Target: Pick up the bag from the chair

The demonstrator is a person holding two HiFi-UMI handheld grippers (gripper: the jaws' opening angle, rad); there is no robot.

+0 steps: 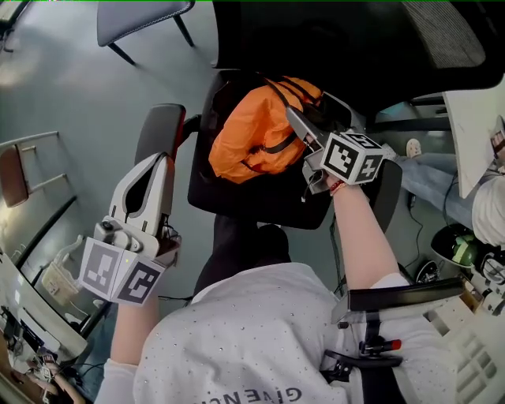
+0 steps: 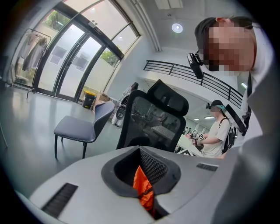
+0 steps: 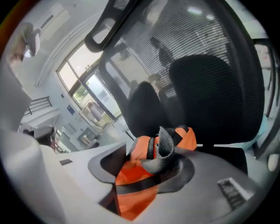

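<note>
An orange bag [image 1: 245,134] with black straps lies on the seat of a black office chair [image 1: 260,201]. My right gripper [image 1: 296,118] reaches onto the bag's right side and is shut on a dark webbing strap [image 3: 165,146], which loops up between its jaws over the orange cloth [image 3: 135,175]. The chair's mesh backrest [image 3: 210,87] rises behind. My left gripper [image 1: 162,158] hangs shut and empty to the chair's left, short of the armrest [image 1: 160,130]. Through the slit of its jaws in the left gripper view [image 2: 140,151], a sliver of the orange bag [image 2: 142,186] shows.
A grey side chair [image 1: 142,16] stands on the floor at the back left. A desk edge [image 1: 473,126] and another seated person's legs [image 1: 442,177] are at the right. A metal rack [image 1: 31,170] stands at the left. Another person [image 2: 216,131] sits beyond the chair.
</note>
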